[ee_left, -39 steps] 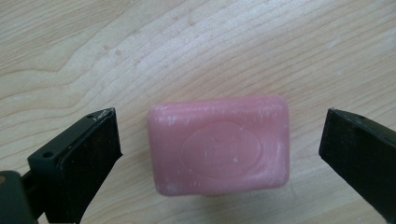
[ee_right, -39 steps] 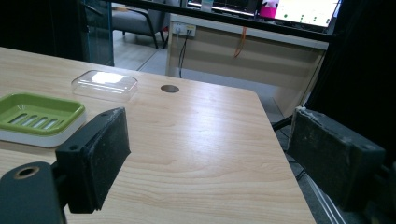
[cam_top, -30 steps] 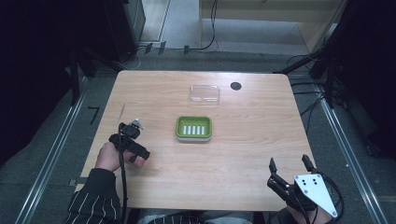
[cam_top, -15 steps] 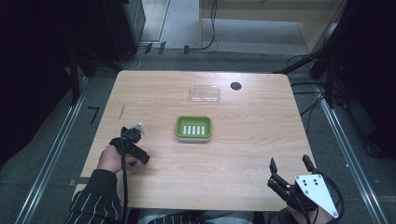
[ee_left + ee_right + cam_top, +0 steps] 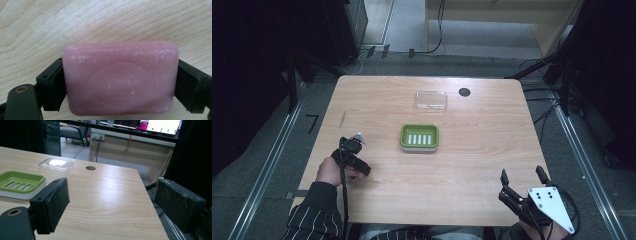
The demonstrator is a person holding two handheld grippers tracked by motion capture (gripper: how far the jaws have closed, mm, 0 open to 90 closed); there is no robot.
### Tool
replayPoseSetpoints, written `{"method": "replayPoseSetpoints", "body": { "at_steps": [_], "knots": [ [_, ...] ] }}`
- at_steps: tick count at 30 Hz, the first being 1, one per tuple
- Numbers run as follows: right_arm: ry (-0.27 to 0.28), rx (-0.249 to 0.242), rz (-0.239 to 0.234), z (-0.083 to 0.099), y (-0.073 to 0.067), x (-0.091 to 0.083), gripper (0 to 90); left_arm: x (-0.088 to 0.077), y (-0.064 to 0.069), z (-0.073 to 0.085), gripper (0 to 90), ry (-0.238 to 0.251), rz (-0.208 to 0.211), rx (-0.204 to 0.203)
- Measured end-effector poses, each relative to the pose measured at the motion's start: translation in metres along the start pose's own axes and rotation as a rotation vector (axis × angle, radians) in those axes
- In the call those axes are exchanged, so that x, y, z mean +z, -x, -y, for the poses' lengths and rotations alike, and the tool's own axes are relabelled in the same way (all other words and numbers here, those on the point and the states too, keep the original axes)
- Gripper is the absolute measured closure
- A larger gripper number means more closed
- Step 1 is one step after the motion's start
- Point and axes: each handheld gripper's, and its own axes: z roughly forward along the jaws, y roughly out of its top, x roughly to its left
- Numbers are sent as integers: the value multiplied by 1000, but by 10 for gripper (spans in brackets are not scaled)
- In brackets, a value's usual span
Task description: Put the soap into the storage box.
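**Pink soap clamped over the bench**

The left gripper has its fingers pressed against both ends of a pink soap bar, held just above the wooden bench at its near left part. A green soap dish sits mid-bench, a clear lid beyond it. The right gripper hovers at the near right edge, fingers spread wide, holding nothing.

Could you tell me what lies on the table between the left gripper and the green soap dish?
Nothing: in the high view, bare wood separates the left gripper, shut on the pink soap, from the green soap dish.
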Motion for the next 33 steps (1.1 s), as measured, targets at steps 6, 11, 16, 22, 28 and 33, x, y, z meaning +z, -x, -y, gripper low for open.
{"method": "replayPoseSetpoints", "body": {
  "at_steps": [6, 11, 16, 22, 28, 33],
  "knots": [
    [-2, 0, 0, 0, 0, 0, 127, 0, 1, 1, 133, 11, 0, 6],
    [-3, 3, 2, 0, 0, 0, 127, -1, 4, 0, 133, 22, 5, 21],
    [-2, 3, 2, 0, 0, 0, 127, -4, 10, -2, 133, 30, 16, 30],
    [-2, 4, 2, 0, 0, 0, 127, -10, 15, -8, 133, 58, 28, 36],
    [-3, 0, 2, 0, 0, 0, 127, -12, 16, -11, 133, 65, 33, 45],
    [-3, 1, 2, 0, 0, 0, 127, -15, 15, -13, 133, 72, 34, 52]
  ]
}}
